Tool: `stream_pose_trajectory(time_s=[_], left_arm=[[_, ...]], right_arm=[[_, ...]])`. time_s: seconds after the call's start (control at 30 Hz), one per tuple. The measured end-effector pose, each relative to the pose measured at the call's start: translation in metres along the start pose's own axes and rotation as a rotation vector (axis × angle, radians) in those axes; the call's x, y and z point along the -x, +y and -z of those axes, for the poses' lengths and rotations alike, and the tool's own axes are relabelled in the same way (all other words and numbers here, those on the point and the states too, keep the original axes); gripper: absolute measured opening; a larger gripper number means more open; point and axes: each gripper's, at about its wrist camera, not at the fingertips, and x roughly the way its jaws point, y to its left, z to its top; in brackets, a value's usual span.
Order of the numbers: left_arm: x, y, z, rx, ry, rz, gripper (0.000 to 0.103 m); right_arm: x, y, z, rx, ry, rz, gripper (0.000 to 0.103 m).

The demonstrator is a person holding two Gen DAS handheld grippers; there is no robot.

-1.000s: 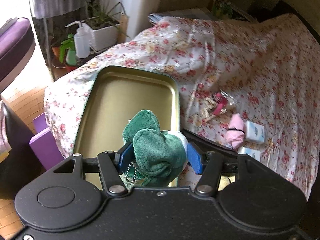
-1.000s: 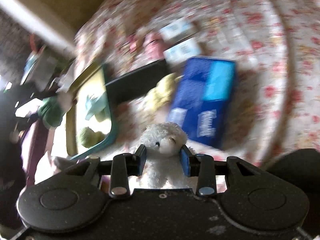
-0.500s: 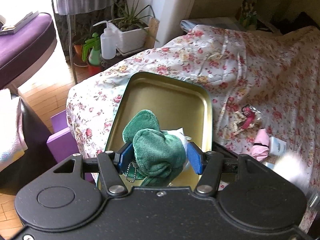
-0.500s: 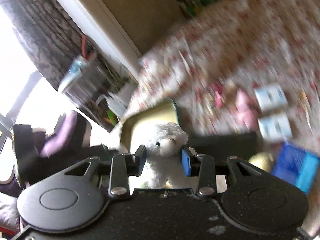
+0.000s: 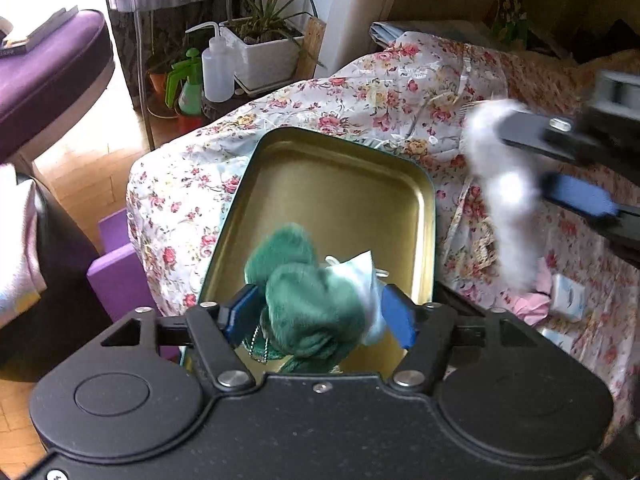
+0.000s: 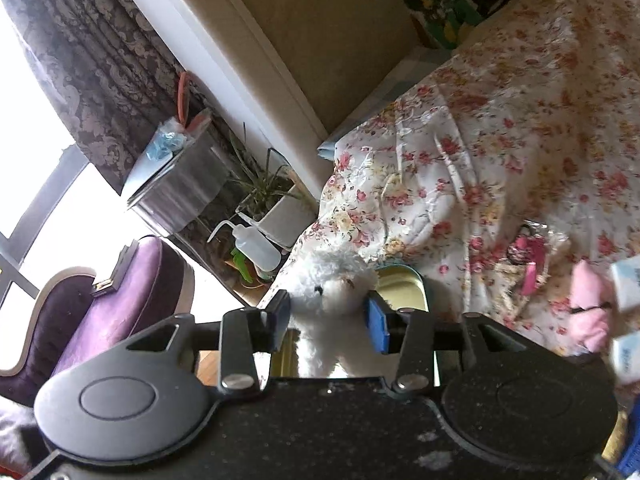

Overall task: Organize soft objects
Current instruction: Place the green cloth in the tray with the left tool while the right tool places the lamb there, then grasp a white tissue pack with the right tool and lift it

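I hold a green plush toy (image 5: 308, 308) over the shallow golden metal tray (image 5: 428, 216), which has nothing lying in it yet, and my left gripper (image 5: 318, 314) has just been opening, so its blue pads seem no longer to squeeze the velvety cloth. My right gripper (image 6: 329, 322) has also been opening around a fluffy white bear (image 6: 332, 292) near the tray's far rim, though blur hides the contact. A pink soft thing (image 6: 588, 308) still lies on the flowered sheet (image 6: 480, 160).
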Motion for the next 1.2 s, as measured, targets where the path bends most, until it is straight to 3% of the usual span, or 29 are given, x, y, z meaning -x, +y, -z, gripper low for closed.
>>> stream_pose_trajectory(time_s=[0.13, 0.47, 0.9, 1.2], left_arm=[[0.005, 0.003, -0.001, 0.015, -0.030, -0.002, 0.071], [0.007, 0.010, -0.001, 0.033, -0.026, -0.027, 0.071], [0.012, -0.004, 0.006, -0.046, -0.040, -0.027, 0.071], [0.013, -0.026, 0.015, -0.144, -0.038, -0.006, 0.071]], right_arm=[[-0.024, 0.005, -0.003, 0.014, 0.022, 0.020, 0.059], [-0.016, -0.011, 0.009, -0.008, 0.021, 0.046, 0.059], [0.037, -0.066, 0.035, -0.046, -0.016, 0.166, 0.061], [0.086, -0.137, 0.064, -0.130, -0.047, 0.274, 0.062]])
